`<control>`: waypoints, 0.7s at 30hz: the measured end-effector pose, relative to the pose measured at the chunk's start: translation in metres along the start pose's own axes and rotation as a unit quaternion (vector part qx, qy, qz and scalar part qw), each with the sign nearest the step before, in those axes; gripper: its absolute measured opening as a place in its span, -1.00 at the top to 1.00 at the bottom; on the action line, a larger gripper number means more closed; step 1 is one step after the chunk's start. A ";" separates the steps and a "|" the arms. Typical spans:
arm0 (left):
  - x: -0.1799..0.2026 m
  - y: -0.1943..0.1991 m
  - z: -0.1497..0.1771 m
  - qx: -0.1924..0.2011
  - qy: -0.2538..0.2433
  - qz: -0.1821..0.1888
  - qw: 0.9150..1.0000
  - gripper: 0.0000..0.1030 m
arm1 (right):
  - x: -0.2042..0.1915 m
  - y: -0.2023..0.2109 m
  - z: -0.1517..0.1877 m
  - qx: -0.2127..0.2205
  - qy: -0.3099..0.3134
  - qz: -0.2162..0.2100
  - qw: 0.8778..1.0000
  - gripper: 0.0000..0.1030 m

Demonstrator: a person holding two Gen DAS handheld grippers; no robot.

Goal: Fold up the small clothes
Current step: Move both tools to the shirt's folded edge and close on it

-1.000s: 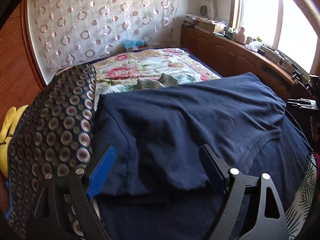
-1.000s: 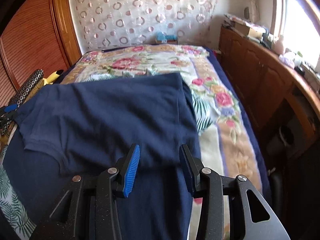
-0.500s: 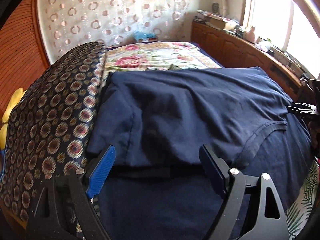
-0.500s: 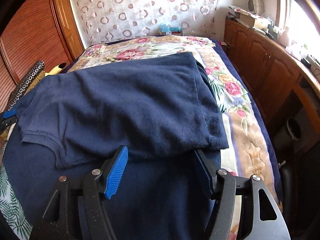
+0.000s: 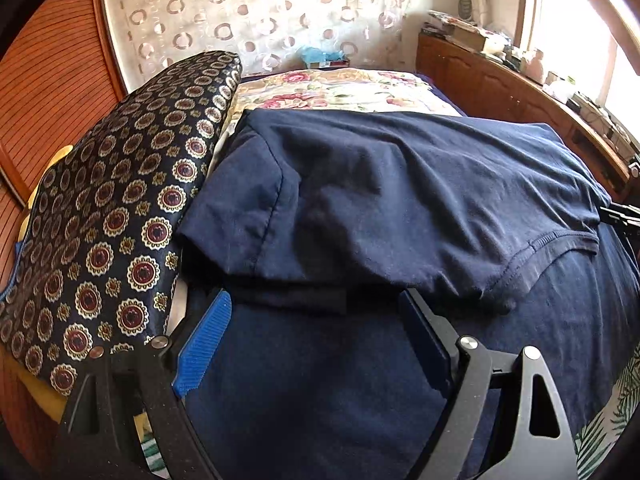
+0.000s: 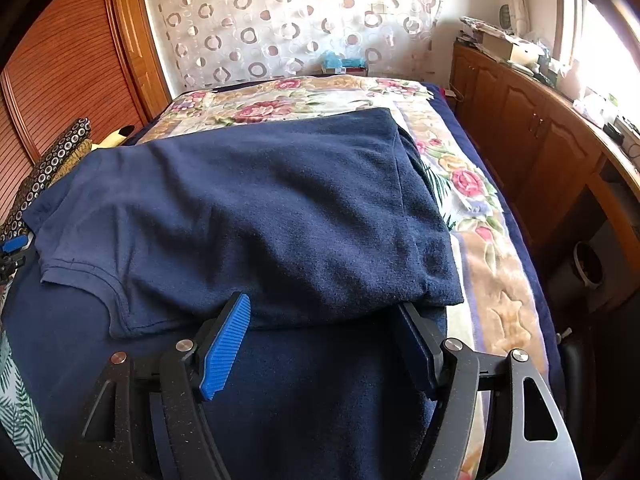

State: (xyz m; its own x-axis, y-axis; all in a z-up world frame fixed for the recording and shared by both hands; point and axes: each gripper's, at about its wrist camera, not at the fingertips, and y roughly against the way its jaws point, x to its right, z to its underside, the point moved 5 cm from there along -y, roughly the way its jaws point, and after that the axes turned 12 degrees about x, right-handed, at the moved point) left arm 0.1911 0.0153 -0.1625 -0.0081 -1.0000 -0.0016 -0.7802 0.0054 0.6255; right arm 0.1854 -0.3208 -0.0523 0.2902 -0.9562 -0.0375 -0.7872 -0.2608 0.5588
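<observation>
**Navy T-shirt folded over on bed; both sets of fingers apart**

Navy T-shirt (image 6: 248,216) lies on the bed (image 6: 496,280), spread across the floral bedspread (image 6: 280,100). Upper part is doubled over onto the lower part; the folded edge runs across both views just ahead of the fingers. Collar rib faces the left side of the right wrist view, near a sleeve hem.

Left gripper (image 5: 316,332): fingers stand wide apart, low over the bottom layer of the shirt. Folded edge sits just at the fingertips; pads press on nothing. Blue pad on the left finger (image 5: 204,344), dark pad on the right.

Right gripper (image 6: 324,336): fingers are opening. Folded edge drapes over their tips, cloth between them but not pinched.

Patterned cushion (image 5: 120,208), dark with medallion print, lies just beside the shirt's left edge. Wooden cabinets (image 6: 532,132) run along the far right of the bed. Curtain with ring pattern (image 6: 288,20) behind the bed head.
</observation>
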 end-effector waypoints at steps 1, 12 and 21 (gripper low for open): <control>0.000 0.000 0.000 0.002 0.011 -0.003 1.000 -0.67 | -0.003 0.000 0.000 0.000 0.001 0.001 1.000 -0.42; 0.002 -0.015 0.000 -0.007 0.075 0.028 0.997 -0.22 | -0.007 -0.002 -0.002 0.000 0.003 0.001 1.000 -0.43; -0.005 -0.020 -0.009 -0.005 0.076 0.035 0.996 0.18 | -0.013 0.000 -0.002 0.001 0.020 -0.004 1.000 0.10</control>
State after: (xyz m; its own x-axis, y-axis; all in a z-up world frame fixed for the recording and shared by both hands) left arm 0.2120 0.0201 -0.1681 0.0340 -0.9865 0.1602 -0.7748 0.0753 0.6277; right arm 0.1828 -0.3081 -0.0506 0.3178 -0.9481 -0.0079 -0.7858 -0.2680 0.5574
